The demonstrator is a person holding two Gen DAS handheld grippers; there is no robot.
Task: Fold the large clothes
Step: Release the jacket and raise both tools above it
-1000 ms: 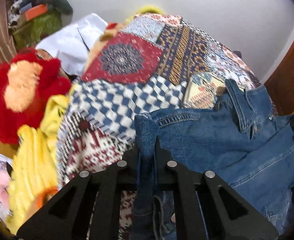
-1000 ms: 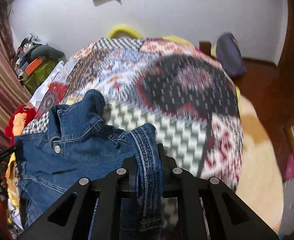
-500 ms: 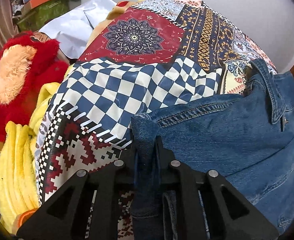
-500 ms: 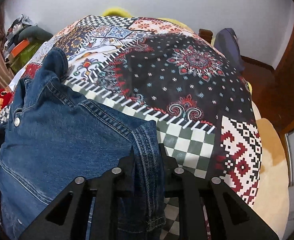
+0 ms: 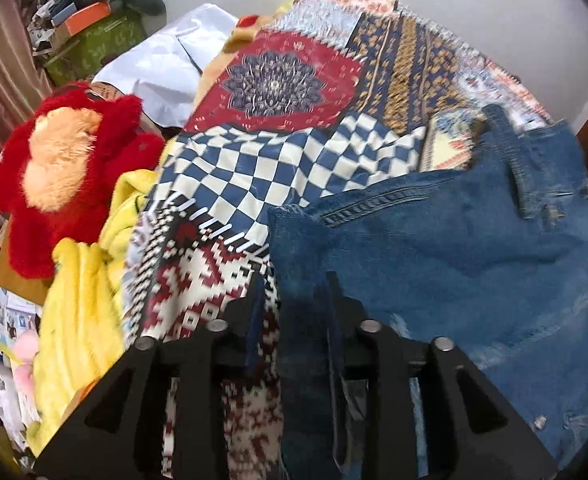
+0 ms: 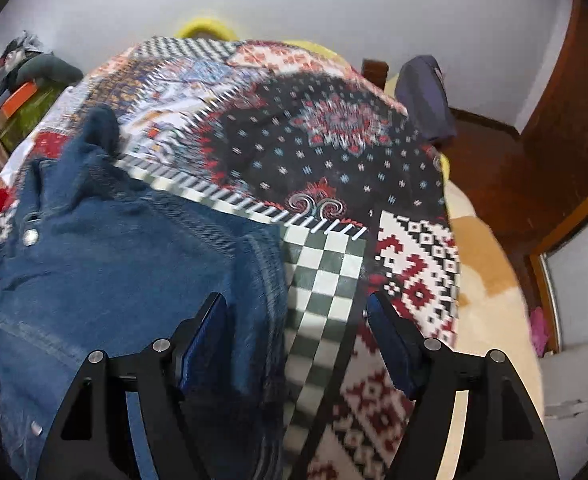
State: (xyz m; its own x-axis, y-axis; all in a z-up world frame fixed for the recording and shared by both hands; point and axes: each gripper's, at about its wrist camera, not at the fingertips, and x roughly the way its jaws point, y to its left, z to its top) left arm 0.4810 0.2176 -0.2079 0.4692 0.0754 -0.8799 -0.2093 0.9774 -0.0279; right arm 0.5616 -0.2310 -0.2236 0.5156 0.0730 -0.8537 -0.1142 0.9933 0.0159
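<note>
A blue denim jacket (image 5: 454,248) lies spread on a bed covered by a patchwork bedspread (image 5: 294,76) of checks, medallions and geometric panels.

In the left wrist view the left claw (image 5: 292,300) has its fingers slightly apart, with the jacket's near left edge hanging down between them; motion blur hides whether the pads touch the cloth. The jacket fills the right half of this view, its collar toward the far right. Left of the bed sit a red plush toy (image 5: 62,168) and a yellow blanket (image 5: 82,320), with a white sheet (image 5: 174,76) behind them and a green box (image 5: 90,44) at the far left, an orange box (image 5: 90,14) on top of it. Printed papers at the lower left edge are too small to read.

In the right wrist view the right claw (image 6: 296,320) stands wide apart, gripping nothing; the jacket's (image 6: 114,280) right edge lies just inside its left finger, over the checked panel of the bedspread (image 6: 334,152). A metal snap button (image 6: 31,237) shows near the jacket's collar; any marking on it cannot be made out. A dark cushion (image 6: 426,100) rests at the bed's far right corner, beside a wooden door (image 6: 566,120).

No readable brand or label appears anywhere.
</note>
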